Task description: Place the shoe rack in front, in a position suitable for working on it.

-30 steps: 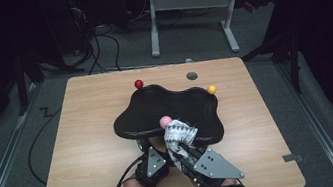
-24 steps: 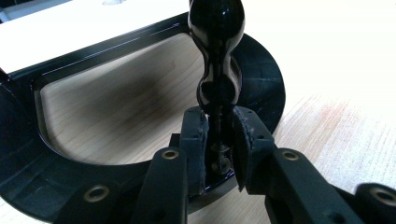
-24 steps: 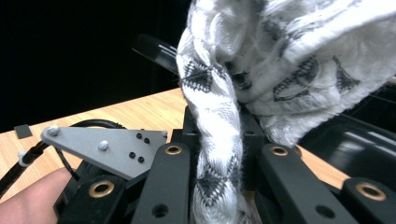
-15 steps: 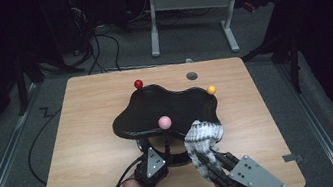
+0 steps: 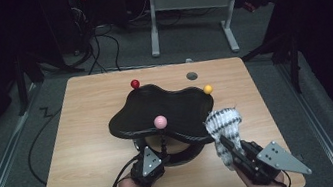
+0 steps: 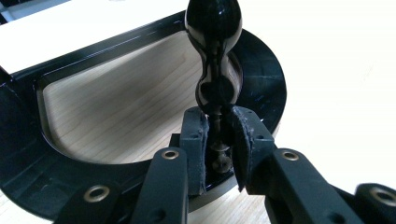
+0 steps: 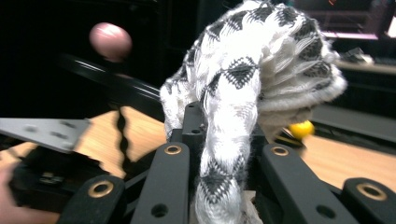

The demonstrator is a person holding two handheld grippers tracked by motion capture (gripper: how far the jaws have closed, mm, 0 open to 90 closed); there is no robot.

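Both grippers are clamped: the right gripper (image 5: 227, 148) pinches a black-and-white knitted sock (image 5: 223, 127) at the table's (image 5: 85, 136) near right edge, the left gripper (image 6: 218, 140) grips the black stand's thin post (image 6: 215, 88), topped farther off by a pink ball (image 5: 160, 121).

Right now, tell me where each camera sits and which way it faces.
High view: above the person's side, facing forward and down on the table; both hands and grippers show.
Left gripper view: on the left gripper, looking along fingers shut on the black stand's post.
Right gripper view: on the right gripper, looking along fingers shut on a patterned sock.
Shared: the pink ball shows in the high and right gripper views.
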